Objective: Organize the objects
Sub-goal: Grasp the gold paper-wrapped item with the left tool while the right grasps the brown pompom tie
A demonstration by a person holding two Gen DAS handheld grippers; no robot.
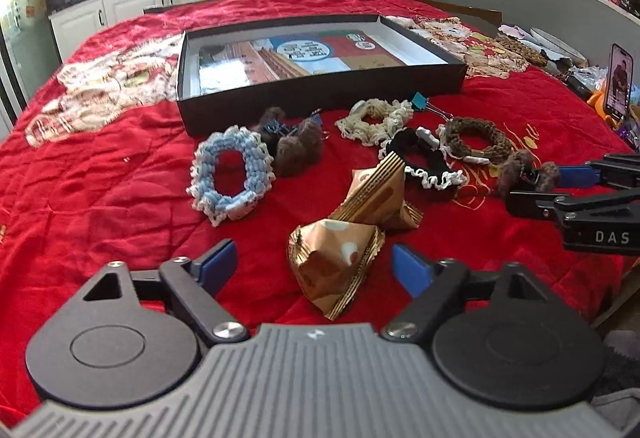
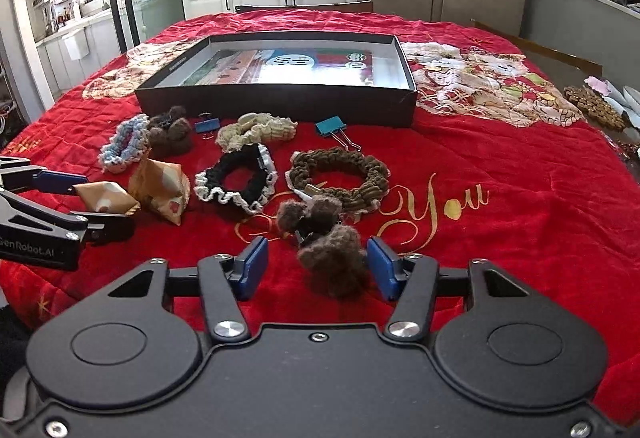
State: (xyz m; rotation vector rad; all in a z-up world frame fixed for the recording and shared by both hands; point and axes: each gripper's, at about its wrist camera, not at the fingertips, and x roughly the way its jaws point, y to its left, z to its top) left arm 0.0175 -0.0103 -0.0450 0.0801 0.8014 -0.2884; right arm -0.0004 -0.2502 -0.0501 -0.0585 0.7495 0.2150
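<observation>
On red-clothed bench (image 2: 500, 178), we bracket soft brown pompom clip (image 2: 336, 258) with right gripper (image 2: 318, 266), fingers spread, not touching; left gripper (image 1: 312, 270) fingers spread round light crinkly snack packet (image 1: 336, 270). We judge: pinch mid-body. Black box (image 2: 280, 106) beyond.

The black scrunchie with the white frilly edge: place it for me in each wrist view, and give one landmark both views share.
Left wrist view: the black scrunchie lies right of centre, past the two gold snack packets, beside the brown scrunchie.
Right wrist view: it lies just left of centre, between the packets and the brown scrunchie.
Shared landmark: the shallow black box behind it.
</observation>
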